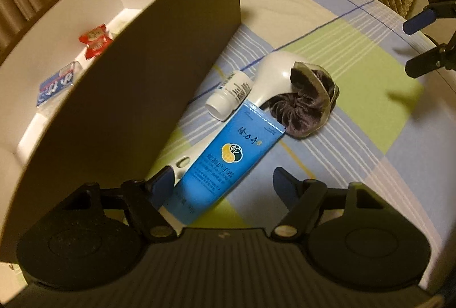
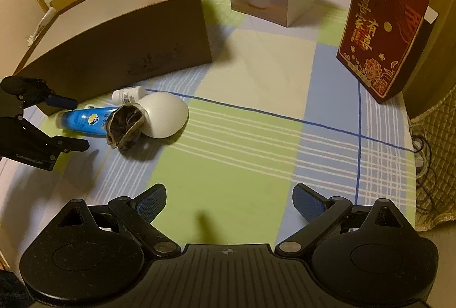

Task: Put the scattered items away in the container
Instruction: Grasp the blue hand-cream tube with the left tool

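Lying on the checked green, blue and white tablecloth (image 2: 242, 154) just beside the tall brown cardboard box with white inside (image 1: 159, 57), the flat blue plastic hand-cream tube (image 1: 225, 162) sits between the left gripper (image 1: 225, 185)'s part-open jaws, neither pad pressing it. It overlaps a white plastic handled massager (image 1: 273, 71), with a small white bottle (image 1: 230, 94) and a dark velvet scrunchie (image 1: 305, 105) touching. Rightward, the right gripper (image 2: 230, 204) hovers wide open and empty over bare cloth, well apart from the red-and-gold gift box (image 2: 382, 31).
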`<state>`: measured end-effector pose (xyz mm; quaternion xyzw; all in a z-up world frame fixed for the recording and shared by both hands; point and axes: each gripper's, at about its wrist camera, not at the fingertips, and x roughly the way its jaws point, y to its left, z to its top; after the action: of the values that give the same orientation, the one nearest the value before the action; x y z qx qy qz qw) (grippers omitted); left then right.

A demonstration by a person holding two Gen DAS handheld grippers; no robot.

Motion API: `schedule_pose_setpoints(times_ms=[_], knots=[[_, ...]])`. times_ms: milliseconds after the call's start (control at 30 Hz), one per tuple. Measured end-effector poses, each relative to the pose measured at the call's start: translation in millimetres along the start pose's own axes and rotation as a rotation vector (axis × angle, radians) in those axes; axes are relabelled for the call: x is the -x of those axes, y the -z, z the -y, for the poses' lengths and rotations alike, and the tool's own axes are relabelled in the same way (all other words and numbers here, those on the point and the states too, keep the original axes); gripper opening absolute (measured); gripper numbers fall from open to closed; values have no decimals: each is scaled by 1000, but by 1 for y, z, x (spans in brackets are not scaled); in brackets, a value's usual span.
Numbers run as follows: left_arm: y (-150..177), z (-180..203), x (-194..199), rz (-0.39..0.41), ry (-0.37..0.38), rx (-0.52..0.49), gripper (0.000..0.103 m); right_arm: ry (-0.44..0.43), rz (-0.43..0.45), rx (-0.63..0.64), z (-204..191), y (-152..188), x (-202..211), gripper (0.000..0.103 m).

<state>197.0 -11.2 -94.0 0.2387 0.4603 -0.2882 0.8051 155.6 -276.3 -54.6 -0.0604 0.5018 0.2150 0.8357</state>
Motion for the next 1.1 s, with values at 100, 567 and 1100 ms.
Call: schedule_pose_setpoints(times_ms=[100,567,1100], knots=[[3,-1,-1,-17,-6,1,45,-4,-3,5,-1,-1,-2,100],[16,1,8,-91,65,125,36,-33,-4,32,-7,-3,-4,100],[38,-14,33,-71,-29,316,30,-251,24,-51,-31,-12,-11,100]])
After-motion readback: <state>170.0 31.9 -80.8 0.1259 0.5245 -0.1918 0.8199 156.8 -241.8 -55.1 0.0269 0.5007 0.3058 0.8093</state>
